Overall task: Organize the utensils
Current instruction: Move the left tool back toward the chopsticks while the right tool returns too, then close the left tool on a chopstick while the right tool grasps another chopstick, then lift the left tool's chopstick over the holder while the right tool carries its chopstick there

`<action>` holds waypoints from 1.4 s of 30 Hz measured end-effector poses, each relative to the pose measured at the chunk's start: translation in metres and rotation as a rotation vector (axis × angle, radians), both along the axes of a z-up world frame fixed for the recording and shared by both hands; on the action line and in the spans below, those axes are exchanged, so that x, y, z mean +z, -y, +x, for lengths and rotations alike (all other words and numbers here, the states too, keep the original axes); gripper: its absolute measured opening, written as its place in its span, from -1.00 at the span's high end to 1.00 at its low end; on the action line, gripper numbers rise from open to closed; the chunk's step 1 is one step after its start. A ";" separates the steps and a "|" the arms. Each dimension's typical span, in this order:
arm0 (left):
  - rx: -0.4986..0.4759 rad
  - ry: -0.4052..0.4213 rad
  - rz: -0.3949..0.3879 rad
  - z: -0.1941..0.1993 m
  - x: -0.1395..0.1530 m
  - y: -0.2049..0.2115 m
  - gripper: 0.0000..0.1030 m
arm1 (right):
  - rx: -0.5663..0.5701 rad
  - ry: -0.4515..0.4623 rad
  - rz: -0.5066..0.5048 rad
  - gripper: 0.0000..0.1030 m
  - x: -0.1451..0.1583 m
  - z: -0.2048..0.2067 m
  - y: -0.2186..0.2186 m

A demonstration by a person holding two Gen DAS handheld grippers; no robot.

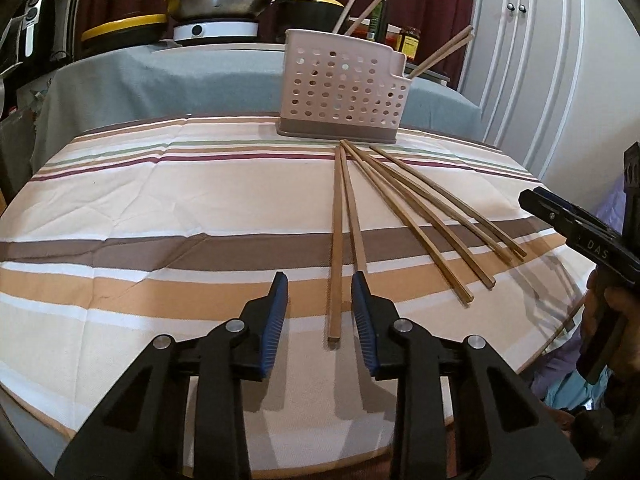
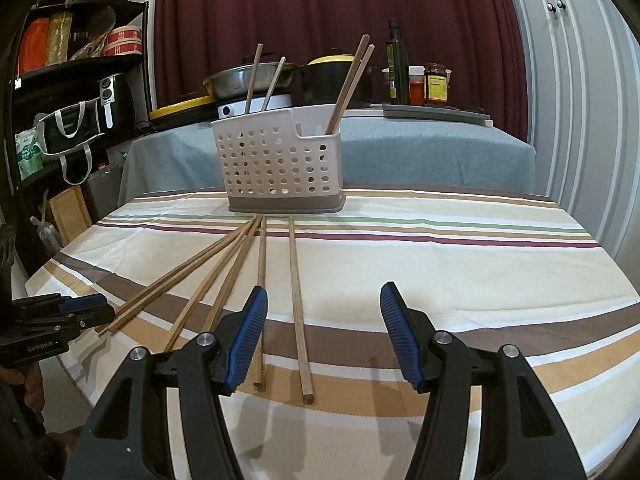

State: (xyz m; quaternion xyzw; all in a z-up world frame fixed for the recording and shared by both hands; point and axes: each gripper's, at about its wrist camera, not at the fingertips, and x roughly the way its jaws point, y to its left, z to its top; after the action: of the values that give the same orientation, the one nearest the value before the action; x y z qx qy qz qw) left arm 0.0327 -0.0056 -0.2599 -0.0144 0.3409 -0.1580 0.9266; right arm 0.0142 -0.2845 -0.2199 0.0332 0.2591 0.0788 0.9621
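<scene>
Your left claw (image 1: 320, 300) hangs apart over the near end of one loose wooden chopstick (image 1: 335, 248); six lie on the striped bench (image 1: 160, 208). Four already stand in the perforated white plastic caddy (image 2: 280, 160). Your right claw (image 2: 324, 332) gapes empty.

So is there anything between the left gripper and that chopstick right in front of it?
Nothing visible. The left gripper is open, and the near end of the leftmost chopstick lies between its fingertips on bare striped cloth.
</scene>
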 end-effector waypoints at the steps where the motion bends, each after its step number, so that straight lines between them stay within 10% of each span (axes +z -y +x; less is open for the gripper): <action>1: 0.001 -0.001 0.004 0.000 -0.001 0.000 0.40 | 0.001 -0.001 0.000 -0.13 0.000 0.000 0.000; 14: 0.016 0.028 0.038 0.003 -0.007 0.002 0.74 | 0.019 -0.029 -0.007 0.01 -0.013 -0.005 -0.002; 30: 0.011 0.046 0.054 0.002 -0.006 0.002 0.87 | 0.079 -0.048 -0.010 0.84 -0.034 -0.012 -0.007; 42: -0.017 0.116 0.069 -0.009 0.011 0.006 0.87 | 0.053 -0.004 -0.016 0.87 -0.011 -0.022 -0.002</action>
State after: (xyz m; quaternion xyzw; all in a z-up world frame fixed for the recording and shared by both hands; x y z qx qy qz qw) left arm 0.0240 -0.0116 -0.2485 0.0295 0.2919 -0.1545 0.9434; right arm -0.0076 -0.2830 -0.2307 0.0188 0.2626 0.1022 0.9593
